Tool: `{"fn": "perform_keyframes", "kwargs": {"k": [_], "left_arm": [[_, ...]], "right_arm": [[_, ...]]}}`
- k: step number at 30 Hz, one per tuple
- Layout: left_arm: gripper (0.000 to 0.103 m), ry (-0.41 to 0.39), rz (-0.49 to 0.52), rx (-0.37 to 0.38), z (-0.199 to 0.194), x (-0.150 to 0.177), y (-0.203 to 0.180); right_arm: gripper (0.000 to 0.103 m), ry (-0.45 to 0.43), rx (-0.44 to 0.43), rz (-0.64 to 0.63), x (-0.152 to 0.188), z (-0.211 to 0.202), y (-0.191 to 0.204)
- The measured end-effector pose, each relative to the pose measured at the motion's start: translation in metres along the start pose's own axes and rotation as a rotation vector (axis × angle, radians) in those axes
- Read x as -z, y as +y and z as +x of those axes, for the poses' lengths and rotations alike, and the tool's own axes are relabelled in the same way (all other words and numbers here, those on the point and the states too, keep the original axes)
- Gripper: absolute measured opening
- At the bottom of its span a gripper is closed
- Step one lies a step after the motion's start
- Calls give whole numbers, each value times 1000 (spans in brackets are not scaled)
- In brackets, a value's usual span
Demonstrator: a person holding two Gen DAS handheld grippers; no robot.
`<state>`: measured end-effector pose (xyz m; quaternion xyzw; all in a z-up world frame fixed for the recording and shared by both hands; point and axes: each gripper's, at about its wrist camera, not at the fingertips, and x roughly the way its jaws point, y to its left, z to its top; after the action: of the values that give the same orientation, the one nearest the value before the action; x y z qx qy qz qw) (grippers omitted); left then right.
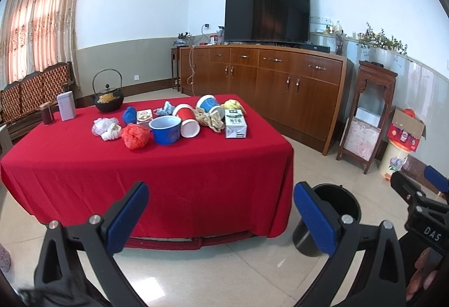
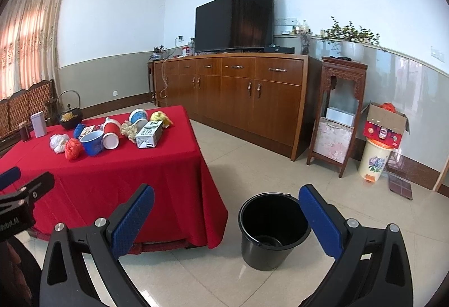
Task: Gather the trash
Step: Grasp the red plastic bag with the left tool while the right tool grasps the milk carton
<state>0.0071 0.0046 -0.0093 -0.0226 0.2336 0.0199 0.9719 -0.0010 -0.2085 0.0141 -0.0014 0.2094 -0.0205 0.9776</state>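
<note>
The left gripper (image 1: pixel 221 211) and the right gripper (image 2: pixel 226 218) both hang with jaws spread wide and nothing between them, well back from the trash, which lies clustered on the far half of the red-clothed table (image 1: pixel 168 166). A black bucket (image 2: pixel 273 231) stands on the tiled floor just beside the table's corner, near the right gripper; only its dark bottom shows inside. Among the trash are three paper cups: a blue cup (image 1: pixel 165 129) standing upright, a red cup (image 1: pixel 187 120) on its side and a blue-and-white cup (image 1: pixel 209 106) tipped over behind it. One white carton (image 1: pixel 235 123) lies to their right, one crumpled red bag (image 1: pixel 135 135) to their left. One iron teapot (image 1: pixel 108 99) sits farther back.
</note>
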Motion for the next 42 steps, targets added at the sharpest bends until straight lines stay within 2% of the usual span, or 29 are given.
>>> {"fn": "perform_keyframes", "kwargs": {"k": [5,14,22,26,34,42], "left_arm": [[103,0,-13,-68,10,-6,18],[103,-3,-69,-191,40,-24,67],[103,14,-123,-275,72,-30,109],[103,33,-154,-277,94,-34,126],[103,46,-181,-276,132,-41,149],[103,92,-198,-274,179,-41,167]], "right_arm": [[103,31,-76,-35,-5,19,13],[103,65,-235,-106,-27,73,66],[103,117,-272,-147,-53,137,115],[103,125,-274,-145,-63,165,131],[103,112,-339,-161,-82,213,175],[103,157,-310,-163,-83,274,201]]}}
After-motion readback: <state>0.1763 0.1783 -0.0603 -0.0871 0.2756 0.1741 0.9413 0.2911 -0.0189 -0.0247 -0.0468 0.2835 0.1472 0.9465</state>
